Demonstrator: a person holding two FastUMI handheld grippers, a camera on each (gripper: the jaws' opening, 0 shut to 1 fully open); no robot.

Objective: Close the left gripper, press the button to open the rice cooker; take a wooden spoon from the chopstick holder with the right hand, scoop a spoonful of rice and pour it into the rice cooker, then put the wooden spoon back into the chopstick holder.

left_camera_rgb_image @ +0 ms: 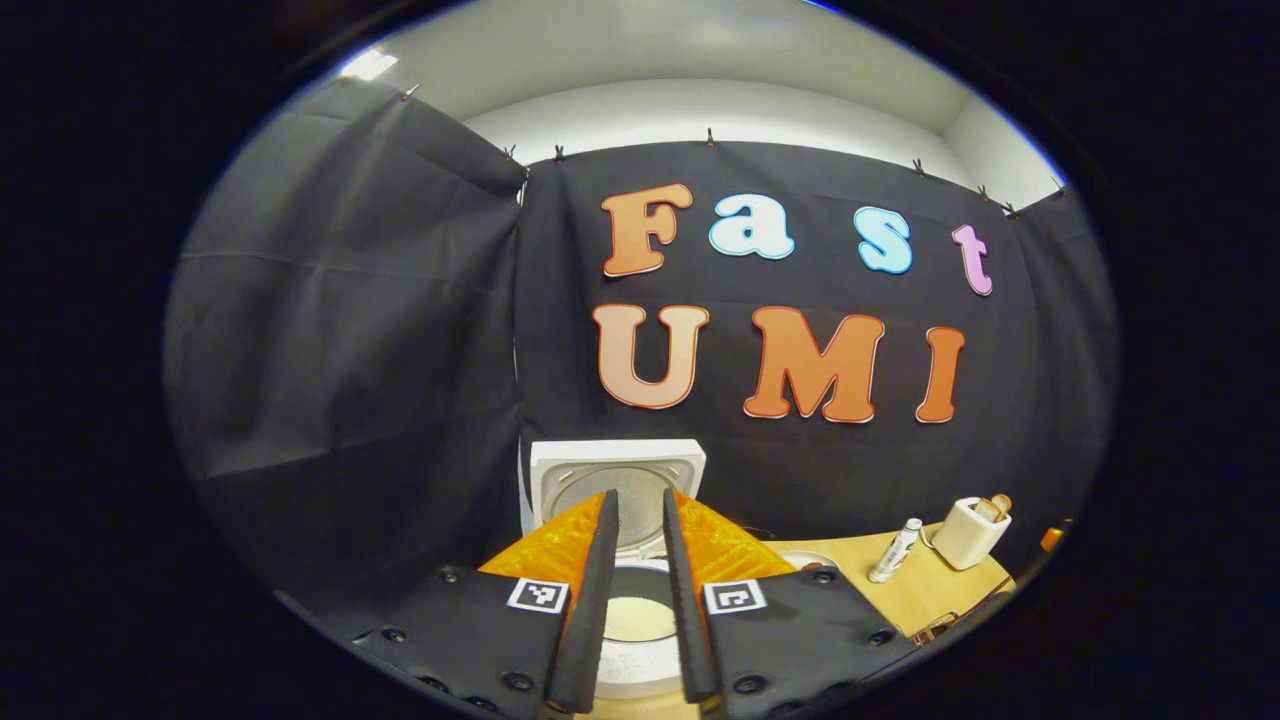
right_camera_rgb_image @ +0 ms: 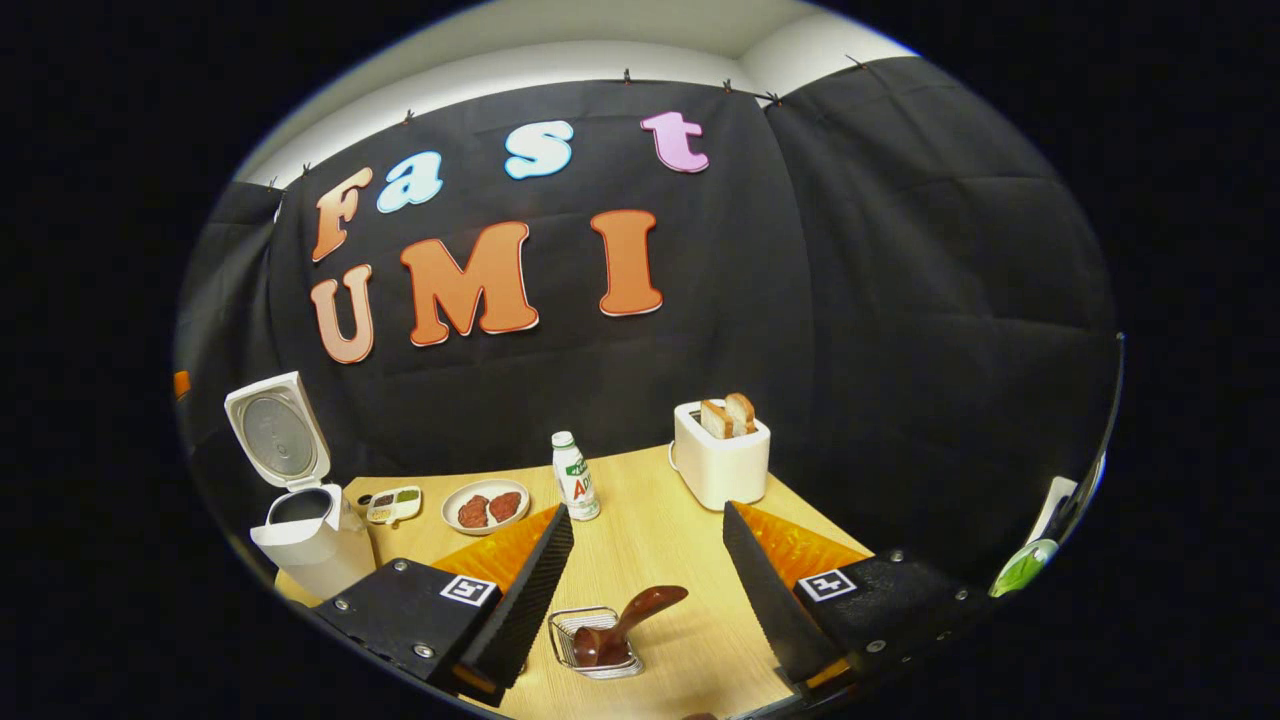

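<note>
Right gripper view: spoon waits below, easy to knock

Right gripper view has the right tongs (right_camera_rgb_image: 648, 575) spread wide, holding nothing, above the wooden spoon (right_camera_rgb_image: 625, 618). The spoon is dark brown and shiny. It leans in the small wire chopstick holder (right_camera_rgb_image: 596, 645) on the table (right_camera_rgb_image: 650, 540). A pinch off to one side could tip the light holder or let the smooth handle slip. The rice cooker (right_camera_rgb_image: 300, 500) is white, with its lid up. In the left gripper view, the left tongs (left_camera_rgb_image: 640, 600) are almost shut, grasping nothing, just above the cooker's pot.
</note>
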